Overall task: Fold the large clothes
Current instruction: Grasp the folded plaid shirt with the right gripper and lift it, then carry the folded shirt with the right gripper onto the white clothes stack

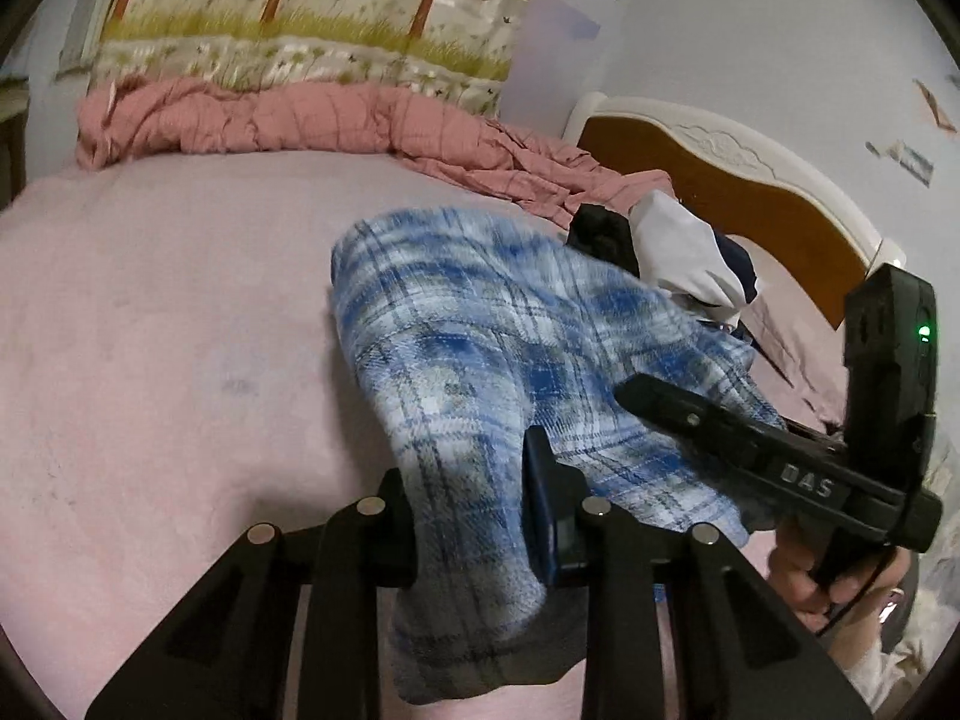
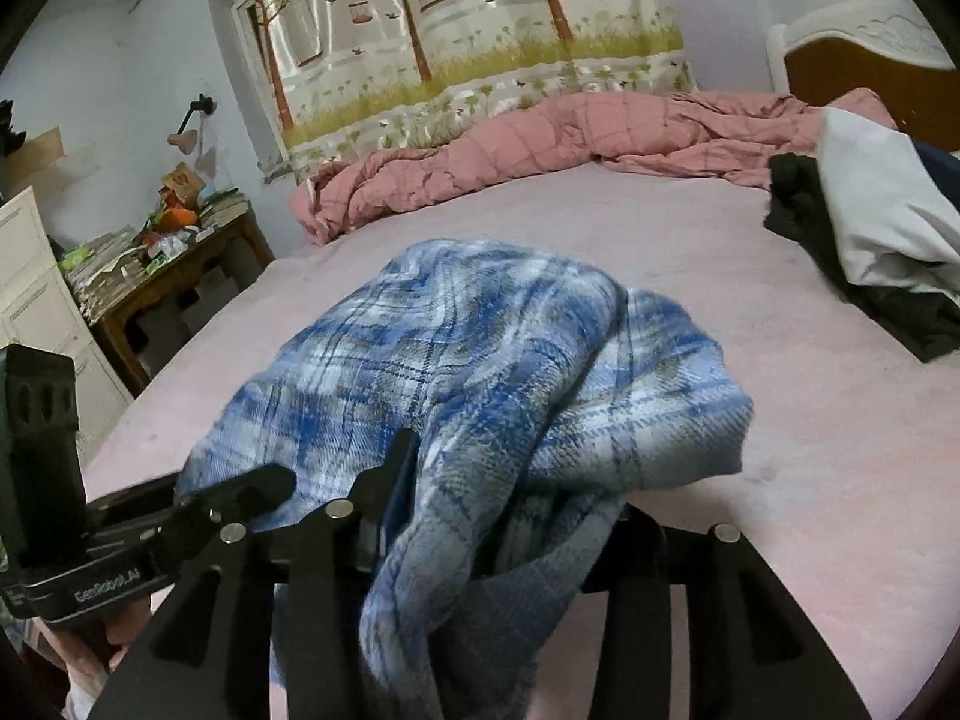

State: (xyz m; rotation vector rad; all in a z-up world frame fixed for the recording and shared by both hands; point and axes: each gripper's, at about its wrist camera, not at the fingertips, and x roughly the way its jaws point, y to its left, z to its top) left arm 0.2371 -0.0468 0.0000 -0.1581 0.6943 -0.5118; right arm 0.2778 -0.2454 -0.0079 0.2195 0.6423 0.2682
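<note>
A blue and white plaid garment (image 1: 480,330) is lifted above the pink bed sheet (image 1: 150,330), bunched and sagging between both grippers. My left gripper (image 1: 474,498) is shut on one end of it, the cloth hanging down between the fingers. My right gripper (image 2: 510,516) is shut on the other end of the garment (image 2: 480,348). The right gripper also shows in the left wrist view (image 1: 636,396), close at the right. The left gripper shows at the lower left of the right wrist view (image 2: 270,480).
A rumpled pink quilt (image 1: 300,114) lies along the bed's far side under a tree-print curtain (image 1: 312,6). Black (image 2: 804,204) and white (image 2: 882,222) clothes are piled near the wooden headboard (image 1: 720,180). A cluttered wooden desk (image 2: 168,258) stands beside the bed.
</note>
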